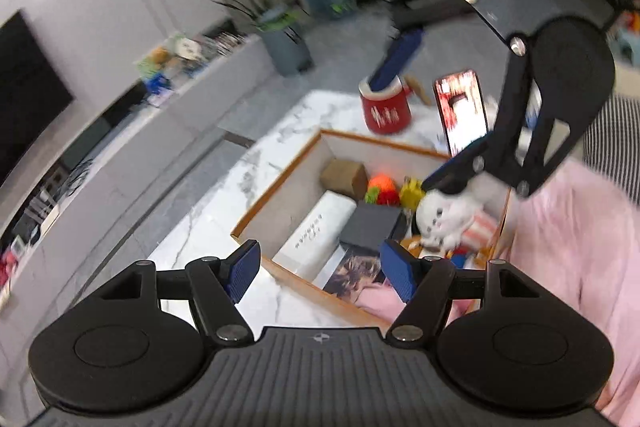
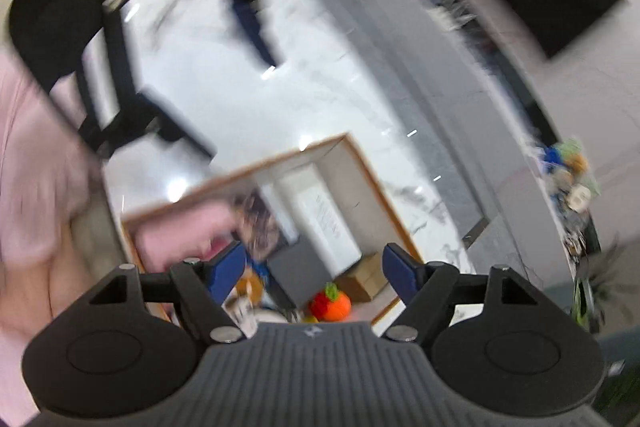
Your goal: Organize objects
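Hovering spread and empty, the left gripper [image 1: 320, 273] and right gripper [image 2: 314, 269] hang over the wood-rimmed open box [image 1: 280, 183], where the white plush toy [image 1: 444, 215] lies far right, already packed.

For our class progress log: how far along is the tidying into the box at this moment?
Done: the box already holds a white carton, grey case, knitted fruit and plush toy. In hand: nothing; left gripper and right gripper are open. Left: the red mug and phone stand outside.
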Motion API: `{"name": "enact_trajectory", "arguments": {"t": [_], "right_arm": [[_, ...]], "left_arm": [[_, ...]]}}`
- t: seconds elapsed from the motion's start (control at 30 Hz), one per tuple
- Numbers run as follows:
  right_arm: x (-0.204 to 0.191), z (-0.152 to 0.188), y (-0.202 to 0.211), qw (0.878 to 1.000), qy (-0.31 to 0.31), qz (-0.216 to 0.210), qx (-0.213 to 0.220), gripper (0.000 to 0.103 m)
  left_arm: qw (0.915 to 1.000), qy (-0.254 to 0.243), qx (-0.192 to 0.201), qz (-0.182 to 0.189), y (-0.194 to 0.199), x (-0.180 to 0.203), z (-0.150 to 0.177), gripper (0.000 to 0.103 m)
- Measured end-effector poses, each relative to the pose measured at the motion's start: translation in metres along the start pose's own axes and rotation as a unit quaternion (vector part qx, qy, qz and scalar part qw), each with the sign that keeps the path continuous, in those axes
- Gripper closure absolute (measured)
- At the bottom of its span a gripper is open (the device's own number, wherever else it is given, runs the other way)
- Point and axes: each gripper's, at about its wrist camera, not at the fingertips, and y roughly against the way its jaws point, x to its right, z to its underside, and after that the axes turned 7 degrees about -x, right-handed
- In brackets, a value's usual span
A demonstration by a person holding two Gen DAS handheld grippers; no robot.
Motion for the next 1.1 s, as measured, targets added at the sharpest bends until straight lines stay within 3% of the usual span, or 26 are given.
{"name": "enact_trajectory", "arguments": {"t": [0.1,0.2,0.37,0.6,0.8,0.9,1.0,1.1], "right_arm": [[-0.013,0.014,0.016,0.994,-0.09,0.015,0.06,0.02],[-0.033,0.029,0.028,0.978,-0.179,0.024,0.103,0.015],[-0.081,0.052,0.033,0.947,-0.282,0.051,0.148,0.013],[-0.118,0.065,0.008,0.901,-0.408,0.038,0.14,0.011],[-0.133,0.075,-0.006,0.874,-0.464,0.072,0.127,0.008],[-0.134,0.082,-0.013,0.859,-0.488,0.086,0.129,0.008],[-0.134,0.087,-0.018,0.85,-0.502,0.093,0.131,0.008],[-0.134,0.09,-0.025,0.849,-0.505,0.097,0.123,0.007]], "left_arm": [[0.9972,0.058,0.044,-0.017,0.019,0.002,0.02,0.022],[0.9884,0.12,0.083,-0.042,0.031,0.006,0.043,0.015],[0.9708,0.203,0.09,-0.091,0.036,0.016,0.077,0.013],[0.9499,0.266,0.068,-0.148,0.026,0.035,0.108,0.012],[0.9391,0.308,0.058,-0.141,0.019,0.041,0.125,0.012],[0.929,0.341,0.051,-0.135,0.01,0.04,0.128,0.012],[0.9292,0.344,0.04,-0.128,0.001,0.043,0.129,0.012],[0.9311,0.34,0.024,-0.129,-0.008,0.048,0.126,0.012]]}}
